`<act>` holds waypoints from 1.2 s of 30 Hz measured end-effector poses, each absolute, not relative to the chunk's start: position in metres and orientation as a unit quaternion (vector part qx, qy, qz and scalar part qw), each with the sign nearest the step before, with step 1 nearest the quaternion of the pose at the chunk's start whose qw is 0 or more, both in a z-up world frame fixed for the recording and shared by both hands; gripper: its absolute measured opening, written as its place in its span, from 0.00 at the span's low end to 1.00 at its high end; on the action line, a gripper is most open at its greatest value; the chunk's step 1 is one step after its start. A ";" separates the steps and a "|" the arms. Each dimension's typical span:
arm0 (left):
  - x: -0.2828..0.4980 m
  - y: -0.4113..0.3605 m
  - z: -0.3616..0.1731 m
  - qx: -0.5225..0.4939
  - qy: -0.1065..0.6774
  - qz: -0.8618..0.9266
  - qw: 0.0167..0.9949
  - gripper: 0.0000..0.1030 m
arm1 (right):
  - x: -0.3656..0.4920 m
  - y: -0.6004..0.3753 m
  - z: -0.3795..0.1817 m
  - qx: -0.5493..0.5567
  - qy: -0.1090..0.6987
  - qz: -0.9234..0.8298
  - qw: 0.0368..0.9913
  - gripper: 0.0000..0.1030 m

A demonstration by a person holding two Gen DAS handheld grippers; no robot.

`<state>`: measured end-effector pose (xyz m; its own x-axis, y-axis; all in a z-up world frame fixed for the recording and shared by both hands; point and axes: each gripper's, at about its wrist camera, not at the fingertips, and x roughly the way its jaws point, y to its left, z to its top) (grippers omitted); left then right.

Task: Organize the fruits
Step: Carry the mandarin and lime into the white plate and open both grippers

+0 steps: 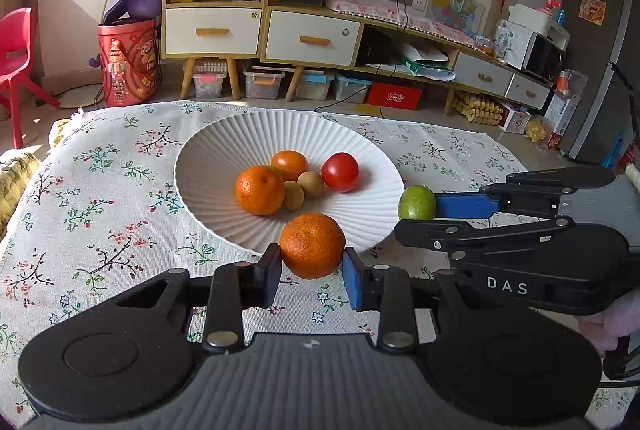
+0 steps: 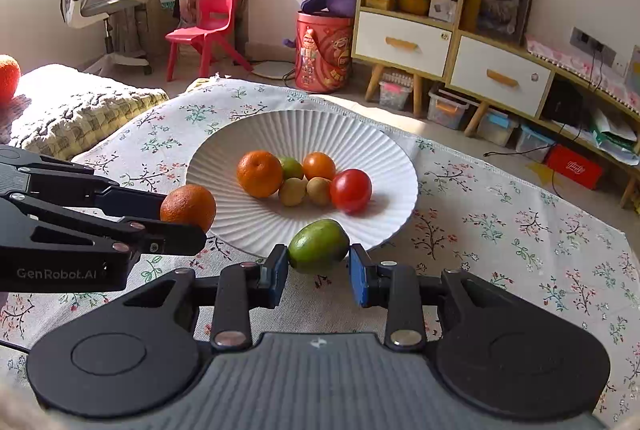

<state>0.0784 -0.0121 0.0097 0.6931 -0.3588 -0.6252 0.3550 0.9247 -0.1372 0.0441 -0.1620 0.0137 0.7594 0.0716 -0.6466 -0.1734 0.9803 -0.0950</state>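
Observation:
A white ribbed plate (image 1: 208,158) (image 2: 360,134) sits on the floral tablecloth and holds two oranges, a red tomato (image 1: 340,172) (image 2: 351,190), two small brown fruits and, in the right wrist view, a green fruit behind them. My left gripper (image 1: 311,272) is shut on an orange (image 1: 312,245) at the plate's near rim; it also shows in the right wrist view (image 2: 188,208). My right gripper (image 2: 319,272) is shut on a green lime (image 2: 319,245) at the plate's near rim; the lime shows in the left wrist view (image 1: 417,203).
The floral tablecloth (image 1: 100,222) covers the table. A yellow knitted cushion (image 2: 80,110) lies left of it, with another orange (image 2: 8,76) at the far left edge. A red bucket (image 1: 130,60), red chair (image 2: 208,26) and shelf cabinets (image 1: 240,10) stand behind.

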 end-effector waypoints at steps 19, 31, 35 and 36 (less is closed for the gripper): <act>0.117 -0.030 -0.010 0.031 0.353 -0.197 0.914 0.17 | 0.081 -0.178 0.002 -0.071 0.348 0.095 0.930 0.29; 0.127 -0.034 -0.012 0.027 0.354 -0.200 0.913 0.18 | 0.092 -0.183 -0.004 -0.076 0.360 0.107 0.924 0.29; 0.127 -0.036 -0.014 0.026 0.352 -0.202 0.913 0.19 | 0.092 -0.186 -0.005 -0.074 0.360 0.111 0.924 0.29; 0.126 -0.037 -0.014 0.026 0.352 -0.202 0.914 0.19 | 0.092 -0.186 -0.005 -0.074 0.360 0.111 0.923 0.29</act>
